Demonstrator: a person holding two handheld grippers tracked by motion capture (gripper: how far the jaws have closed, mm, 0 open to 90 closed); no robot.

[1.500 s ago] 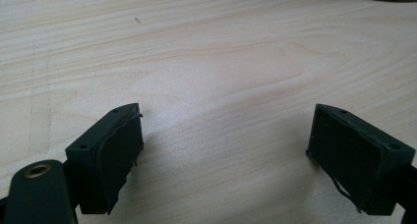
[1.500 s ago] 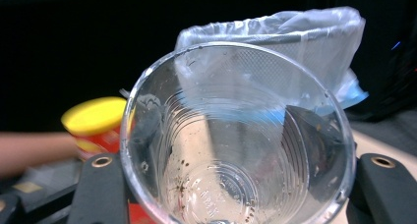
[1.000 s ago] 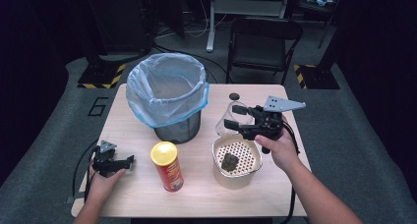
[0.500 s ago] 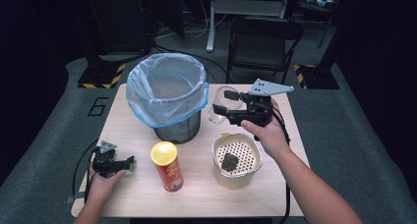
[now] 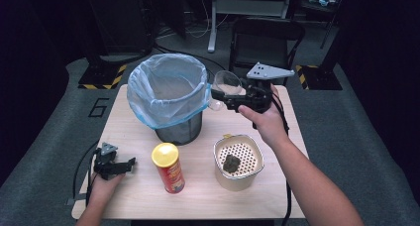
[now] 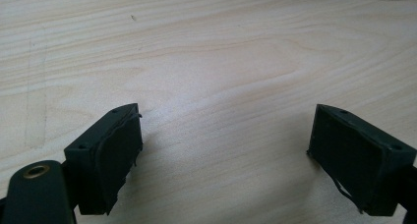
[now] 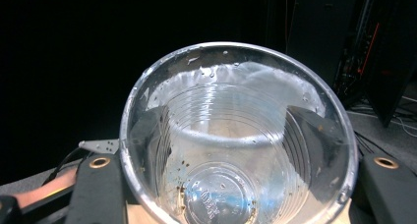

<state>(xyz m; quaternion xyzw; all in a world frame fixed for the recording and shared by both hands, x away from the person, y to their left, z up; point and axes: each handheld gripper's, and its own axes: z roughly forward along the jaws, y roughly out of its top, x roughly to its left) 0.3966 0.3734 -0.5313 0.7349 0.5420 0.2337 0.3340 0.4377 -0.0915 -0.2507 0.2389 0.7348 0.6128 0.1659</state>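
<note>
My right gripper [image 5: 223,96] is shut on a clear plastic cup [image 5: 224,89], held in the air just right of the bin's rim. In the right gripper view the cup [image 7: 236,135] sits between the jaws, its mouth toward the camera and dark specks on its bottom. A mesh bin [image 5: 171,94] lined with a blue bag stands at the table's back left. My left gripper [image 5: 116,165] rests near the table's front left corner; its fingers [image 6: 110,155] stand wide apart over bare wood.
A red can with a yellow lid [image 5: 168,167] stands at the front centre. A cream strainer pot [image 5: 237,161] with a dark lump on its perforated insert sits to its right. A black chair [image 5: 265,35] stands behind the table.
My right gripper has lifted the cup from the table behind the strainer pot and carried it left and up, to the bin's rim. The left gripper has stayed put.
</note>
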